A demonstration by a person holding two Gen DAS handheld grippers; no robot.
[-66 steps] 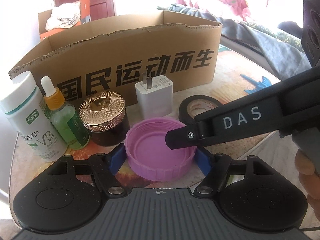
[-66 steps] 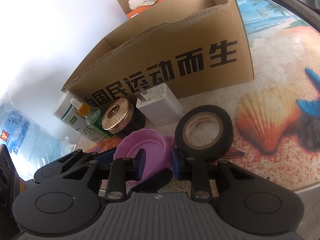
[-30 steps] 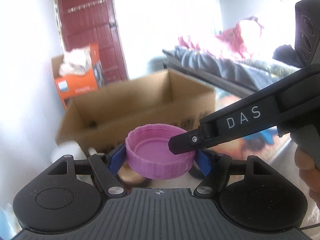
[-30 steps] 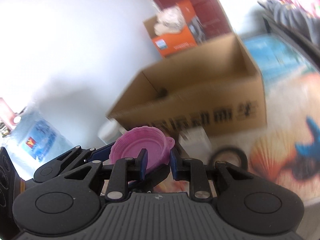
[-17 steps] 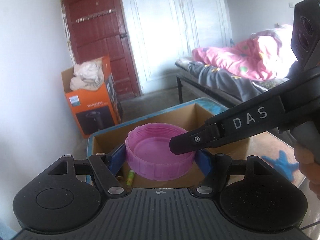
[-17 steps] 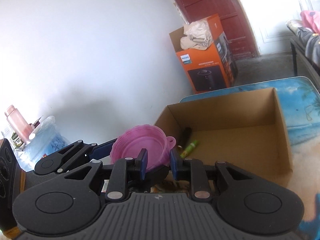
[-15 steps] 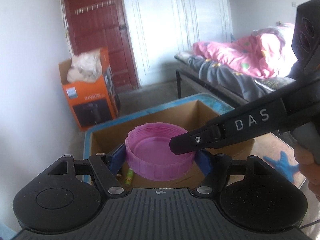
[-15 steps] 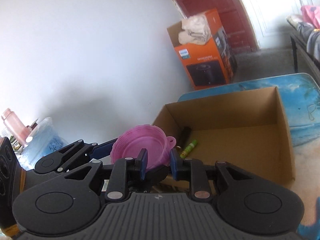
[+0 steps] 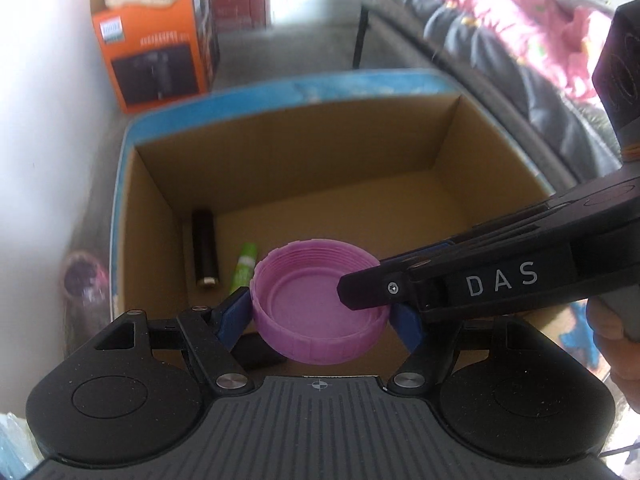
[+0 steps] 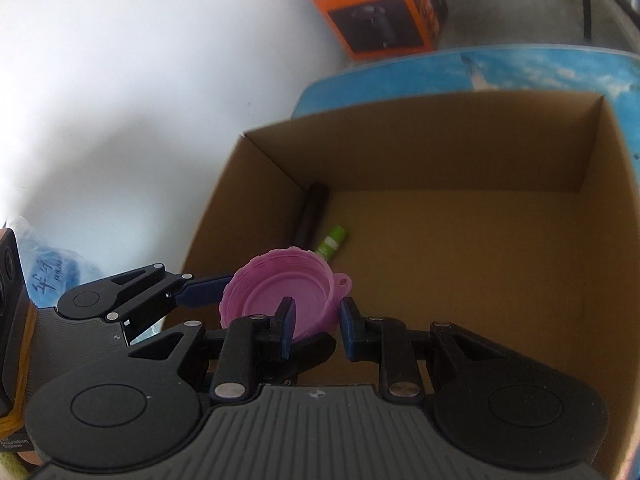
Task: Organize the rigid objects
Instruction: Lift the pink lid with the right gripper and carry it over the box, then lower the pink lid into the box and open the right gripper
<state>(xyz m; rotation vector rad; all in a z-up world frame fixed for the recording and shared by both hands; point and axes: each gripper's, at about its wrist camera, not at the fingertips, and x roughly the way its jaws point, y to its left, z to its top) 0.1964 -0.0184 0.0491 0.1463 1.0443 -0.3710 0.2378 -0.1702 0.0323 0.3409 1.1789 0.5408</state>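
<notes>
A purple plastic cap (image 9: 316, 300) is held in the air above the open cardboard box (image 9: 280, 168). My left gripper (image 9: 320, 316) is shut on its sides with blue pads. My right gripper (image 10: 316, 328) is shut on the cap's rim (image 10: 280, 292) from the right; its black finger crosses the left wrist view (image 9: 480, 284). Inside the box lie a black cylinder (image 9: 205, 254) and a small green tube (image 9: 243, 266) near the left wall; both also show in the right wrist view, the cylinder (image 10: 312, 216) beside the tube (image 10: 332, 242).
The box (image 10: 480, 240) stands on a table with a blue beach print (image 10: 520, 68). An orange carton (image 9: 152, 36) stands on the floor behind. A sofa with grey and pink bedding (image 9: 520, 40) is at the right. A white wall is at the left.
Both grippers have carried the cap up from the table and forward over the box, and now tilt down so the box floor is in view.
</notes>
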